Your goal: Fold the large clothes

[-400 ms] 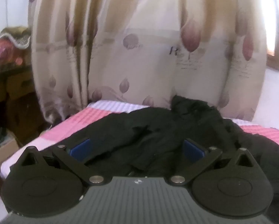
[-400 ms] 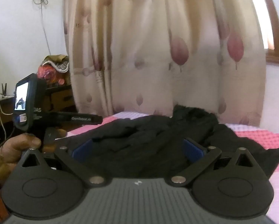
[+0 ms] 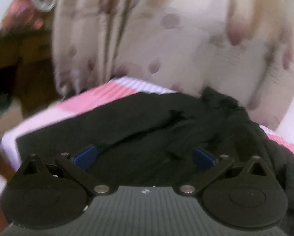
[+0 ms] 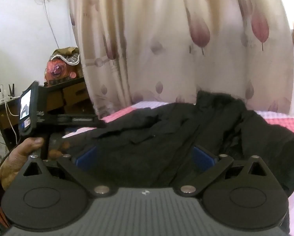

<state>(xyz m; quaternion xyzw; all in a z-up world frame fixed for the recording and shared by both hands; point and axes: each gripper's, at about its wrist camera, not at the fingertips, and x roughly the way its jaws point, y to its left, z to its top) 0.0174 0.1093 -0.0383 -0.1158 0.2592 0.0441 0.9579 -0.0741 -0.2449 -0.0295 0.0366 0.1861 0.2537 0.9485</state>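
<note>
A large black garment [image 3: 166, 129] lies rumpled across a pink and white checked bed [image 3: 99, 98]. It also shows in the right wrist view [image 4: 182, 129], with a raised bunch at its far end. My left gripper [image 3: 145, 155] is open, its blue pads [image 3: 86, 155] wide apart, hovering just above the garment's near part. My right gripper [image 4: 145, 155] is open too, over the garment's near edge, holding nothing. The left gripper's body and the hand holding it [image 4: 23, 149] show at the left of the right wrist view.
A flowered cream curtain [image 4: 186, 49] hangs behind the bed. A wooden desk [image 4: 54, 98] with a bag and cables stands at the left. The bed's left edge [image 3: 11, 137] drops to the floor. A cardboard box [image 3: 3, 118] sits beside it.
The left gripper has tipped down and moved closer over the garment; its view is motion-blurred. The right gripper has shifted forward slightly. Both stay open.
</note>
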